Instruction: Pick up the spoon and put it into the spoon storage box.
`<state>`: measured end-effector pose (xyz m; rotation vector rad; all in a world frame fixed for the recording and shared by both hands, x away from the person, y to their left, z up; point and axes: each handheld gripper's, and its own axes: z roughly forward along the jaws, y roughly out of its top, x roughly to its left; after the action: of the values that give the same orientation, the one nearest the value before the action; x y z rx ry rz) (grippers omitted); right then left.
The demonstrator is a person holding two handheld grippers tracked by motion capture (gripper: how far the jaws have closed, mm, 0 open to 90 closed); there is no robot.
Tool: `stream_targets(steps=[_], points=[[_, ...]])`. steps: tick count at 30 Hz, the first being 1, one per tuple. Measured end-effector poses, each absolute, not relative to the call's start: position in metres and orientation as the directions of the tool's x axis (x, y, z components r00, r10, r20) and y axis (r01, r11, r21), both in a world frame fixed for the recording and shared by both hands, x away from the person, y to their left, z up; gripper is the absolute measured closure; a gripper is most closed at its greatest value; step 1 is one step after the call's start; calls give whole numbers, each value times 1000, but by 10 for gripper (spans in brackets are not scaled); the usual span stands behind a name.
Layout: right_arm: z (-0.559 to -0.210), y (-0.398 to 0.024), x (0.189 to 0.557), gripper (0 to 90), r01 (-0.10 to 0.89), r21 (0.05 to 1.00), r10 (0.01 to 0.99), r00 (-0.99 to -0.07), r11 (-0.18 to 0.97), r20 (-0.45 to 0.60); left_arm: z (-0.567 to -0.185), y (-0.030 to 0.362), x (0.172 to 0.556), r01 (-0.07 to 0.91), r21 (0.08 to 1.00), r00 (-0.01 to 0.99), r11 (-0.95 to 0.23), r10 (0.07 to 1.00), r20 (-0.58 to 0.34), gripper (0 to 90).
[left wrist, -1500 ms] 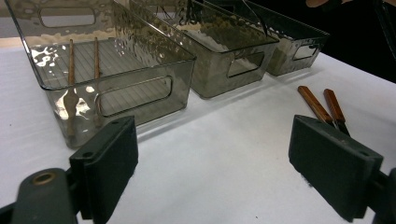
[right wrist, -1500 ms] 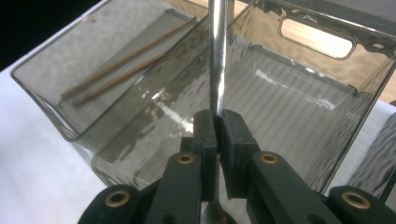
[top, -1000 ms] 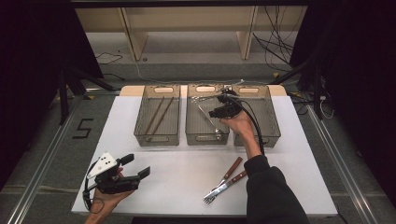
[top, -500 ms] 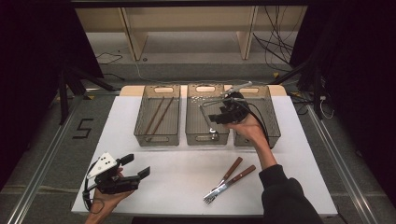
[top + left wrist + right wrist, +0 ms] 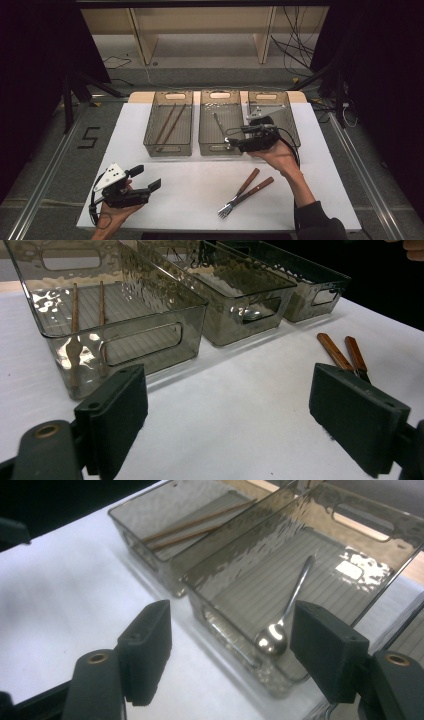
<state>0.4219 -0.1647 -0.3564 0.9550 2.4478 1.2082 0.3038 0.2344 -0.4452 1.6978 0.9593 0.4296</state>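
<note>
Spoon (image 5: 280, 630) lies alone in the middle bin (image 5: 220, 145), bowl toward its near end wall, and the right gripper (image 5: 235, 141) has just let it go: its jaws have been opening over the last second and now stand wide with nothing between them, hanging over that bin's near right corner after drawing back from deeper over the bins. By the look of it the sorting of this piece is finished, and the likely next pick is the pair of wooden-handled forks (image 5: 243, 191) lying on the table in front of the middle bin. Left of that bin, the chopsticks (image 5: 167, 125) rest in their own bin, and right of it the third bin looks empty. Well in front and to the left, the left gripper (image 5: 150, 178) rests released and idle. A floor mark left of the table reads "5" (image 5: 90, 137); no brand or label is legible elsewhere.
</note>
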Motion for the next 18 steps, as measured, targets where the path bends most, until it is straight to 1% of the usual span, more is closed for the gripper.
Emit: stream_targets(steps=[7,14,18], points=[[-370,-172,407,333,453,770,648,-758,450,67,-445,234,304,379,922,607,-82,774,-181,152],[-387,-180,401,331,478,758,663,-744,445,80,-445,234,304,379,921,608,-86,773,-179,152],[-396,-180,399,332,483,745,667,-742,459,70,-445,234,303,377,922,610,-86,772,-177,152]])
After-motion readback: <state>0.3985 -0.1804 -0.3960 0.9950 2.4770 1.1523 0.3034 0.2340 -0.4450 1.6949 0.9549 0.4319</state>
